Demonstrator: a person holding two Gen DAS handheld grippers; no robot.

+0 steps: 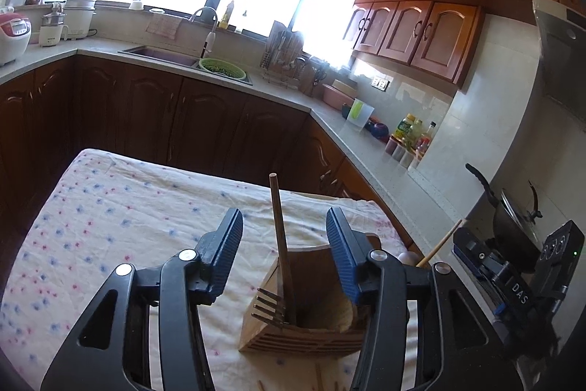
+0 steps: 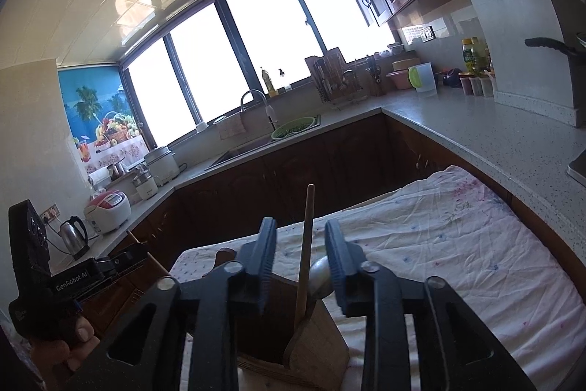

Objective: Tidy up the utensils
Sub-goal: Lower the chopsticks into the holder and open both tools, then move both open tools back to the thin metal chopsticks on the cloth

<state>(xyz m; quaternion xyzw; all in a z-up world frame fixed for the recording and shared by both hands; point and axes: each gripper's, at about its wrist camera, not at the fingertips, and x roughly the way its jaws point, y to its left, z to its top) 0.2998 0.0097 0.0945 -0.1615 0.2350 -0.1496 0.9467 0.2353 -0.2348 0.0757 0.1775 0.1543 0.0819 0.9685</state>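
A wooden utensil holder (image 1: 315, 314) stands on the cloth-covered table (image 1: 110, 226). A wooden stick handle (image 1: 280, 237) and a metal fork (image 1: 269, 308), tines up, stand in it. My left gripper (image 1: 284, 233) is open above the holder, its blue fingers either side of the stick, not touching it. In the right wrist view the holder (image 2: 315, 339) holds a wooden handle (image 2: 306, 251) and a metal spoon (image 2: 320, 275). My right gripper (image 2: 300, 244) is open around the handle, empty. The right gripper body (image 1: 512, 281) shows in the left wrist view.
Loose chopsticks (image 1: 318, 382) lie on the cloth in front of the holder. A kitchen counter (image 2: 476, 127) with a sink (image 1: 161, 57), bottles (image 1: 414, 134) and a wok (image 1: 512, 222) wraps around behind and to the right. The left gripper body (image 2: 44, 266) is at far left.
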